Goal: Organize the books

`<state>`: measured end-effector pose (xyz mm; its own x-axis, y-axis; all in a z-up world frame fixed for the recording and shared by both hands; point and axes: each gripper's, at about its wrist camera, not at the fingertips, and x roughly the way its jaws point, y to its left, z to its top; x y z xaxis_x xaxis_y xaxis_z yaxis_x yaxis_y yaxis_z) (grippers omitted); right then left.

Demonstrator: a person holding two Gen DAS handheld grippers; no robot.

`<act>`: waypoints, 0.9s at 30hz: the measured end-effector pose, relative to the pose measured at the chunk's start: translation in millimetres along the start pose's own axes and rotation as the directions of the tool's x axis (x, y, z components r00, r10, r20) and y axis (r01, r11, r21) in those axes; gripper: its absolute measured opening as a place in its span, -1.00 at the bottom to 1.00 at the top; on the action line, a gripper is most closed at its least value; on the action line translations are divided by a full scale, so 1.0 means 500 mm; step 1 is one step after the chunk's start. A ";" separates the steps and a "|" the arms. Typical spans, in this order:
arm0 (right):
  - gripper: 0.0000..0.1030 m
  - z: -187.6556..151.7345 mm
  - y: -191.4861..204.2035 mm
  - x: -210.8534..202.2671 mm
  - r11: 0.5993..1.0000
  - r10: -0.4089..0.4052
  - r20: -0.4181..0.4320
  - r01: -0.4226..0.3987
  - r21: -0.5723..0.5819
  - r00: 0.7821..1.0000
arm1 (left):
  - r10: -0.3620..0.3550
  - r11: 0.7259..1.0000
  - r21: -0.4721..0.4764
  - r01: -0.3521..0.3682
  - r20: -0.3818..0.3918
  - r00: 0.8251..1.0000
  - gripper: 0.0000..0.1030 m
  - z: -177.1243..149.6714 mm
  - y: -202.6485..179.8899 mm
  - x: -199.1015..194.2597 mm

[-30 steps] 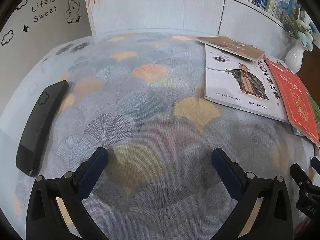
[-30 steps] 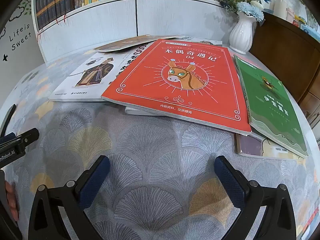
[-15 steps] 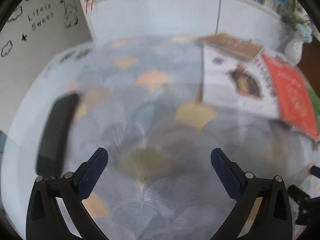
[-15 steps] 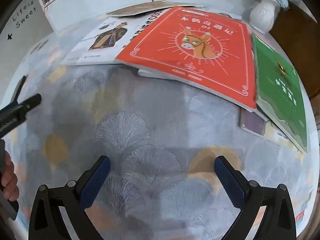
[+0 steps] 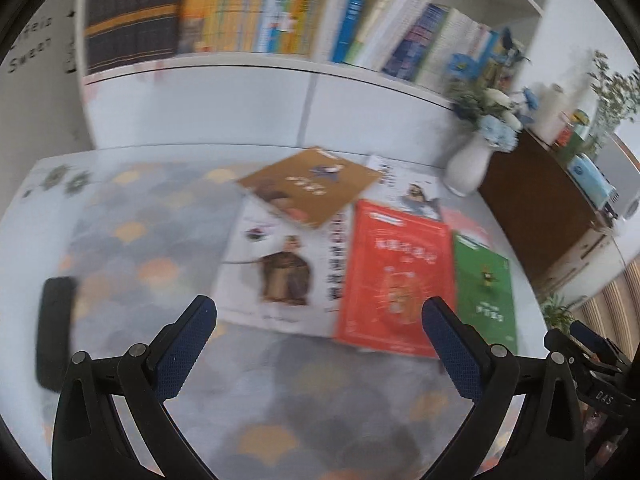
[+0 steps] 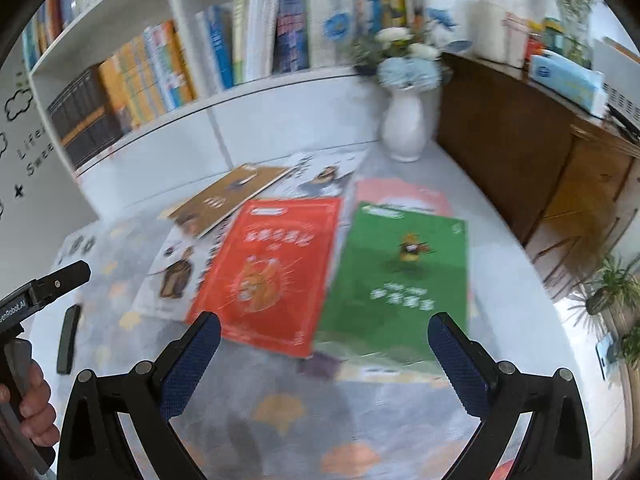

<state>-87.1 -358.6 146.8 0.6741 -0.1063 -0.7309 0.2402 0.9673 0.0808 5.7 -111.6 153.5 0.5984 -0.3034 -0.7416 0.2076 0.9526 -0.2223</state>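
Note:
Several thin books lie overlapped on the patterned tablecloth: a brown one (image 5: 310, 186) at the back, a white one with a robed figure (image 5: 280, 276), a red one (image 5: 394, 276) and a green one (image 5: 484, 288). They show in the right wrist view too: red (image 6: 268, 272), green (image 6: 396, 280), white (image 6: 176, 276), brown (image 6: 228, 196). My left gripper (image 5: 318, 316) is open and empty, held above the table in front of the white and red books. My right gripper (image 6: 324, 332) is open and empty before the red and green books.
A white bookshelf (image 5: 256, 12) full of upright books stands behind the table. A white vase of flowers (image 5: 468, 168) stands at the back right beside a brown cabinet (image 6: 520, 152). A black phone (image 5: 54, 328) lies at the left edge.
Both grippers have risen and tilted up, so the shelf and all the books come into view. The left gripper has swung right towards the books. Both stay open.

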 end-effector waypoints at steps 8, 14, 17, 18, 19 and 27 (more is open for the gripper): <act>1.00 0.004 -0.116 0.022 0.999 -0.019 -0.011 0.020 0.031 1.000 | -0.039 0.999 -0.007 0.038 -0.052 0.998 0.98 0.017 -0.072 0.071; 0.97 0.012 -0.179 0.087 0.995 -0.030 -0.068 0.036 0.089 0.997 | -0.024 0.998 0.060 0.031 -0.107 0.994 0.98 0.027 -0.099 0.138; 0.97 0.019 -0.174 0.122 0.996 0.024 -0.089 -0.016 0.085 0.996 | -0.029 0.998 0.046 0.037 -0.158 0.987 0.97 0.024 -0.084 0.177; 0.94 0.022 -0.165 0.139 0.997 0.040 -0.100 -0.033 0.075 0.994 | -0.035 0.998 0.037 0.042 -0.174 0.984 0.97 0.024 -0.079 0.190; 0.91 0.027 -0.149 0.160 0.997 0.057 -0.116 -0.050 0.059 0.992 | -0.040 0.998 0.031 0.047 -0.189 0.981 0.94 0.023 -0.075 0.203; 0.42 0.046 -0.067 0.306 0.992 0.116 -0.214 -0.123 -0.023 0.970 | -0.067 0.997 0.020 0.076 -0.278 0.958 0.13 0.009 -0.067 0.307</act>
<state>24.0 -412.4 47.6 0.5318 0.0581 -0.8448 0.1391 0.9781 0.1548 94.0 -190.4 50.3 0.3444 -0.3488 -0.8716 0.2681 0.9263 -0.2648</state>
